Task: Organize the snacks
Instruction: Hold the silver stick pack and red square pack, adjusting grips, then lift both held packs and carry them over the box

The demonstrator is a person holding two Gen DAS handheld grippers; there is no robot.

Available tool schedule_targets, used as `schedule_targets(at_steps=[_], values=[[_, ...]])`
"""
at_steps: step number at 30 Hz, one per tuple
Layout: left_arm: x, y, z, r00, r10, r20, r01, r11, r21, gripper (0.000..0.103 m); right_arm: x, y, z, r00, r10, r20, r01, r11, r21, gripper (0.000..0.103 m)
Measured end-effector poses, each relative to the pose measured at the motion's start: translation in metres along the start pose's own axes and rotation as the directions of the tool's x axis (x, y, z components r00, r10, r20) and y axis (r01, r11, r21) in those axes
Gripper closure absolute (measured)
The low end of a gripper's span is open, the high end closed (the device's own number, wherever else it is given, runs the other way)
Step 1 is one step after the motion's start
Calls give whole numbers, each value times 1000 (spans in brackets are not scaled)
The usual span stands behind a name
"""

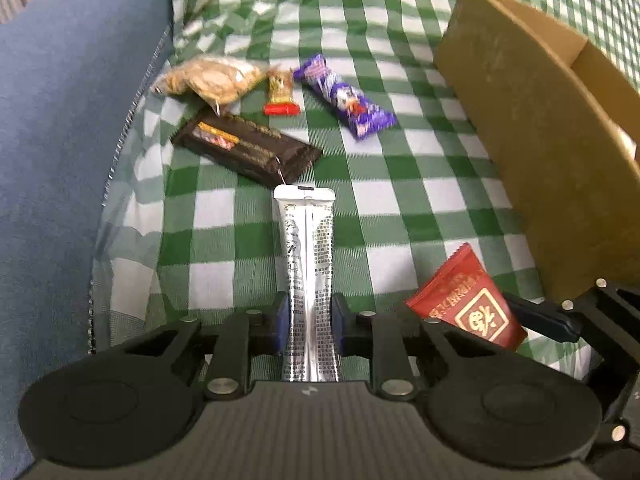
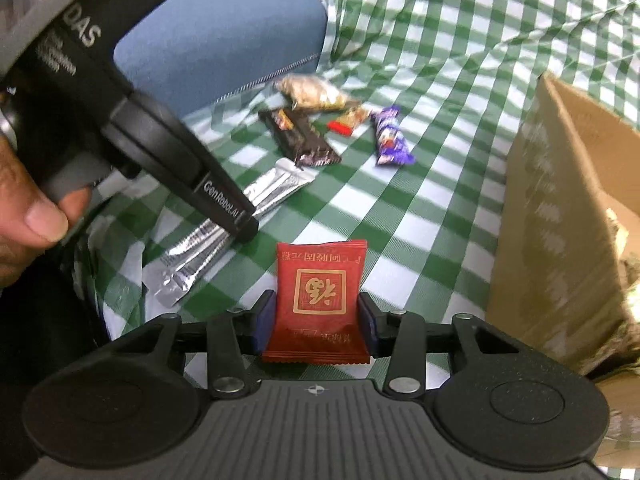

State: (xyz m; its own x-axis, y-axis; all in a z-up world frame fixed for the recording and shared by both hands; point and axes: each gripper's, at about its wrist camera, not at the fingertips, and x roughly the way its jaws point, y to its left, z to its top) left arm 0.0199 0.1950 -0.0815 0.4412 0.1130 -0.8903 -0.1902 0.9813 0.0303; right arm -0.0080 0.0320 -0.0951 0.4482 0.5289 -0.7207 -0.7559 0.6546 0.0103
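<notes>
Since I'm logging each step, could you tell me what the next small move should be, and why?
Probably lift both packets and carry them to the cardboard box. The left gripper has its pads against the silver sachet, the right gripper flanks the red packet, and the open box stands to the right.

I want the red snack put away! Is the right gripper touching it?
Touching. The right wrist view shows the right gripper with both pads pressed against the sides of the red packet.
</notes>
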Motion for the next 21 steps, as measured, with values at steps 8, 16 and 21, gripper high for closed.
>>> schedule_targets(at_steps=[8, 16, 21], values=[[-38, 13, -9, 984, -43, 175, 56, 996, -71, 80, -30, -4, 2, 993, -32, 115, 30, 999, 18, 58], [-58, 21, -15, 958, -76, 275, 115, 985, -128, 80, -72, -11, 6, 964, -30, 264, 25, 999, 24, 58], [-63, 19, -14, 947, -87, 308, 134, 982, -135, 80, -100, -30, 20, 942, -41, 332, 26, 998, 51, 58]])
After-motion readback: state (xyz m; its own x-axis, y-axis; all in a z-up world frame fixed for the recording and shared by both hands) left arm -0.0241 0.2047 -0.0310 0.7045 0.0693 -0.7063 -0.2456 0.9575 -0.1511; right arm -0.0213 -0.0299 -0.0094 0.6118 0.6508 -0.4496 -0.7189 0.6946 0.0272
